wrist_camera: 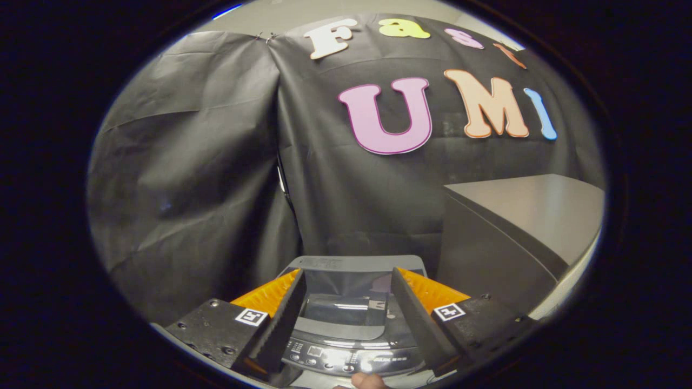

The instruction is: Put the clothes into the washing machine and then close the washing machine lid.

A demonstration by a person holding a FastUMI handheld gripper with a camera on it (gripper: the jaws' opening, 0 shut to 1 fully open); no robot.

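Jaws spread wide and empty, poised above the washing machine, its lid lying shut between them.

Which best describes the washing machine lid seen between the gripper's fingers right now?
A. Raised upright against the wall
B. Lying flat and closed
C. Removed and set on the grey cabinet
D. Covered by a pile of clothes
B: the lid lies flat over the washing machine, seen between the open fingers of the gripper.

Grey washing machine, dark glossy lid; grey cabinet.
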